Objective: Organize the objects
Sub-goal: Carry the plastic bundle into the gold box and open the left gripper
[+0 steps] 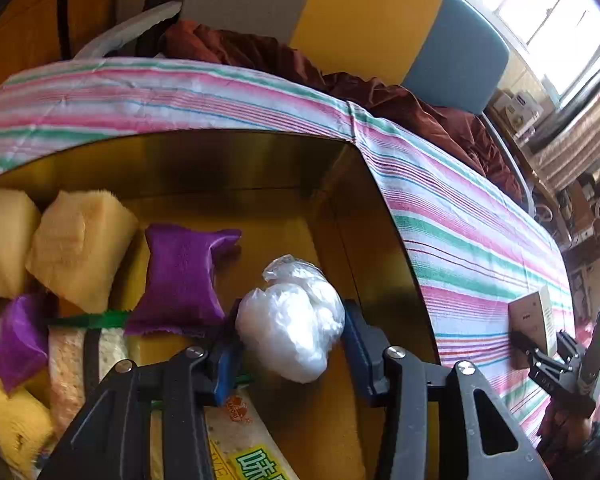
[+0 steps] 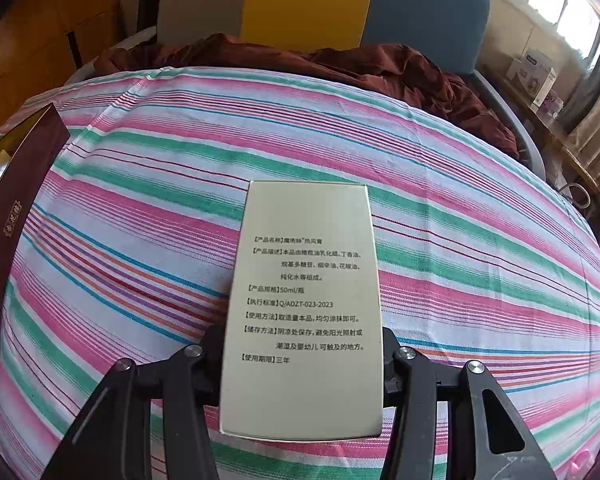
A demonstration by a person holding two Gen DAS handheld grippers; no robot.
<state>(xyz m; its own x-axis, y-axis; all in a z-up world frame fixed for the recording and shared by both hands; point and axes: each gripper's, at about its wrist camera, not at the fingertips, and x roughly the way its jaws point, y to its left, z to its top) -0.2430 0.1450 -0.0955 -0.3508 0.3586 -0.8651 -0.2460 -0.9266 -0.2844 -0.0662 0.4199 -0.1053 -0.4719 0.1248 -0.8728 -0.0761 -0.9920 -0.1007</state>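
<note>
- The gold-lined box [image 1: 260, 168] already holds most of the goods: cream and yellow cloth pouches [image 1: 80, 240], a purple pouch [image 1: 180, 276], another purple one [image 1: 18, 340] at eight o'clock of it, and snack packets [image 1: 244, 440] at the near edge.
- The left gripper [image 1: 292, 344] hangs over the box with a white plastic bag [image 1: 292, 316] between its jaws. The jaws stand a little wider than the bag, with a gap showing at its right side, so it looks released or about to drop to the box floor.
- The right gripper [image 2: 302, 364] is closed on a pale printed carton [image 2: 304, 304], held over the striped bedsheet [image 2: 460, 240] well outside the box. In the left view the carton [image 1: 534, 320] sits at three o'clock of the box.
- Judged from this, the carton is the one item left to go in; no other loose item shows on the sheet.
- At nine o'clock in the right view is the dark red outer wall of the box [image 2: 24, 184], which the carton must clear.
- A rumpled brown cloth [image 2: 340, 64] and a colour-block headboard [image 1: 380, 20] lie at twelve o'clock, out of the way.
</note>
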